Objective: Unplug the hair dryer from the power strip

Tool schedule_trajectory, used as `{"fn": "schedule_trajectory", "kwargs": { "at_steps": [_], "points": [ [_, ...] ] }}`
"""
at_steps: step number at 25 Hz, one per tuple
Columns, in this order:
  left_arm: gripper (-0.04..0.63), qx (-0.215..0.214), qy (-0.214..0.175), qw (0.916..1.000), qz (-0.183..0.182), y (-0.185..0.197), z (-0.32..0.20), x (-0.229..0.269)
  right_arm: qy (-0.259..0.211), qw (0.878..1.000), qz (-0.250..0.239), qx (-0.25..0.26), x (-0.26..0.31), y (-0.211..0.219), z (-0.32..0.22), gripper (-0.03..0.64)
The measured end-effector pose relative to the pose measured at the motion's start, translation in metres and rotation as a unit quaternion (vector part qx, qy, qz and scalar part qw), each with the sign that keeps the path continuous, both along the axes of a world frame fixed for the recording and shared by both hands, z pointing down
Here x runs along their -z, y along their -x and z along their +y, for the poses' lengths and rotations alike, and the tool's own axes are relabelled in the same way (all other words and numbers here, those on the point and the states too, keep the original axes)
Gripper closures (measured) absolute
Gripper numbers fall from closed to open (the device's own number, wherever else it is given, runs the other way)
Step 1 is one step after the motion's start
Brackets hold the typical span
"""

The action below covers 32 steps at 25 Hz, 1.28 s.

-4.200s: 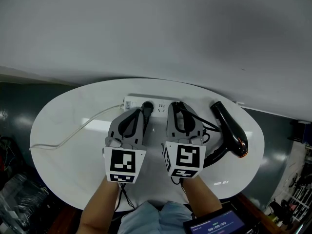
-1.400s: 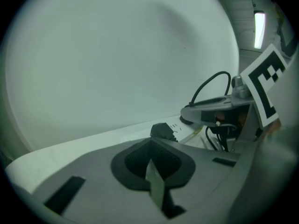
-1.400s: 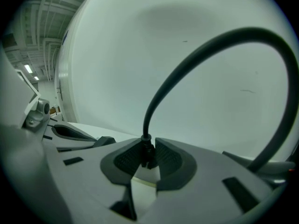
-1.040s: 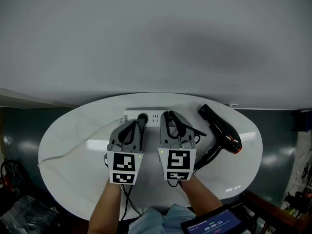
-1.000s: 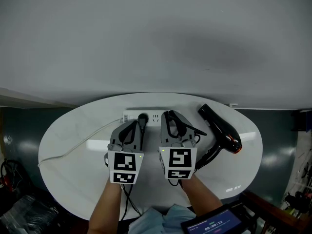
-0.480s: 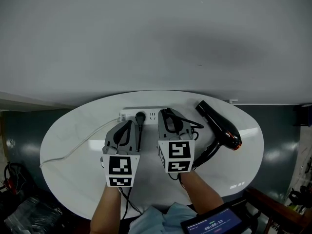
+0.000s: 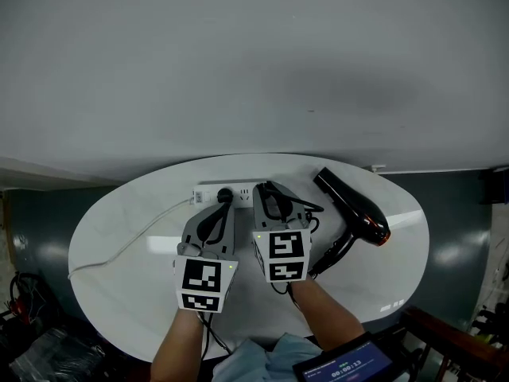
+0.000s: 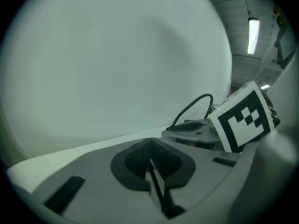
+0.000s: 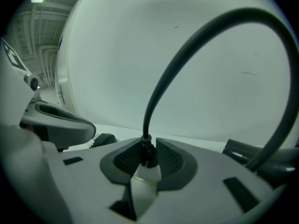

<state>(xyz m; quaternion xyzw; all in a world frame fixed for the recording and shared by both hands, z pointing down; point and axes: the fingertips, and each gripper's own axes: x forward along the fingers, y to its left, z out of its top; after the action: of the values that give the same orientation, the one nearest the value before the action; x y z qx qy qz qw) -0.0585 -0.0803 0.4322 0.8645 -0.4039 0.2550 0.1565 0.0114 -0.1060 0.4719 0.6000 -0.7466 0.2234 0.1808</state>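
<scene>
Right gripper view: right gripper (image 9: 148, 158) partly closed, pads clamped on the plug end of the black cord (image 9: 145, 125) of the black hair dryer (image 7: 355, 210). Left gripper (image 8: 150, 155) closed, empty. Plug end held right at the long white power strip (image 7: 207, 191); cannot tell whether fully out, so pull perhaps unfinished.

a white oval tabletop (image 7: 119, 293) stands against a pale wall (image 7: 254, 62), with dark floor (image 7: 457, 213) on either side. a lit screen (image 7: 350, 367) shows at the lower edge.

Hair dryer (image 7: 355, 208) right of power strip (image 7: 206, 193)
</scene>
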Motion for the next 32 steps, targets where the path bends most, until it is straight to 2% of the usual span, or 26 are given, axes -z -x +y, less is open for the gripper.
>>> {"fn": "schedule_trajectory", "kwargs": {
  "at_steps": [3,10,16,25,32],
  "points": [
    [0.597,-0.004,0.009,0.9999,0.014,-0.007,-0.002,0.001,0.002,1.0,-0.004,0.001,0.001,0.002,0.0,0.537],
    [0.597,-0.022,0.019,0.9995,0.013,-0.022,-0.001,-0.008,0.004,1.0,-0.014,0.007,0.005,0.007,0.0,0.534],
    [0.597,-0.034,0.008,0.9993,-0.013,-0.03,-0.003,-0.014,0.006,1.0,-0.016,0.007,0.004,0.007,0.001,0.534],
    [0.597,-0.038,0.013,0.9982,-0.044,-0.029,-0.004,-0.022,0.013,1.0,-0.023,0.014,0.005,0.008,0.001,0.531],
    [0.597,-0.069,0.021,0.9946,-0.075,-0.033,0.001,-0.028,0.018,0.999,-0.028,0.02,0.005,0.007,0.002,0.528]
  ]
}}
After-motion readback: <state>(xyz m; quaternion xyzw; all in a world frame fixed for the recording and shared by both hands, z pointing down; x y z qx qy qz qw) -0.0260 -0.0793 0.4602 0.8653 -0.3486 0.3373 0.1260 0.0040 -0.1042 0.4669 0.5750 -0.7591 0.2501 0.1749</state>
